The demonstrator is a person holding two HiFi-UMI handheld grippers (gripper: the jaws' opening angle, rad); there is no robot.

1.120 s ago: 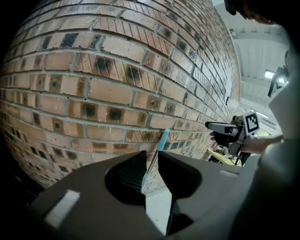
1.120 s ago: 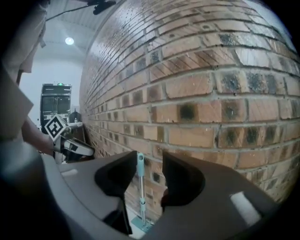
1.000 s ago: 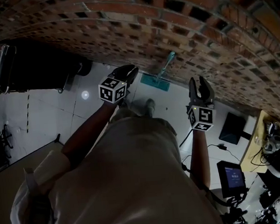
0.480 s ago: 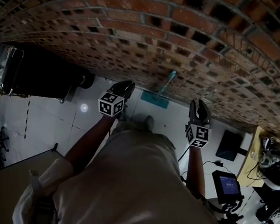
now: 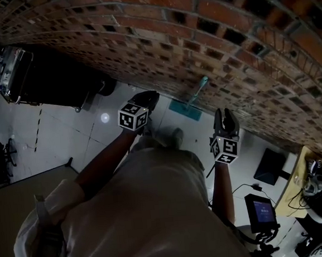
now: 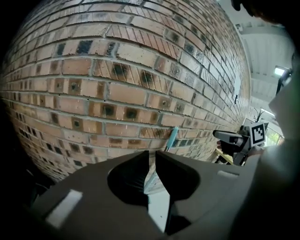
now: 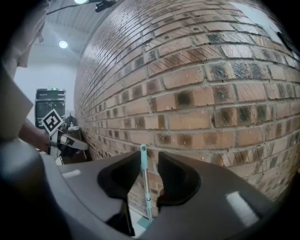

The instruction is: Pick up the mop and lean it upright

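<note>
From the head view, the mop stands on its flat teal head on the pale floor, its handle leaning up against the brick wall. The left gripper is held out near the mop head. The right gripper is on the other side of the handle. Neither touches the mop.

In the left gripper view, the jaws are almost together, with only a thin slit between their tips and nothing in it. The mop handle shows beyond them at the wall.

In the right gripper view, the jaws stand partly apart and have just been closing. The teal top of the mop handle lines up with the gap, but it stands off at the bricks and the pads do not press on it.
</note>
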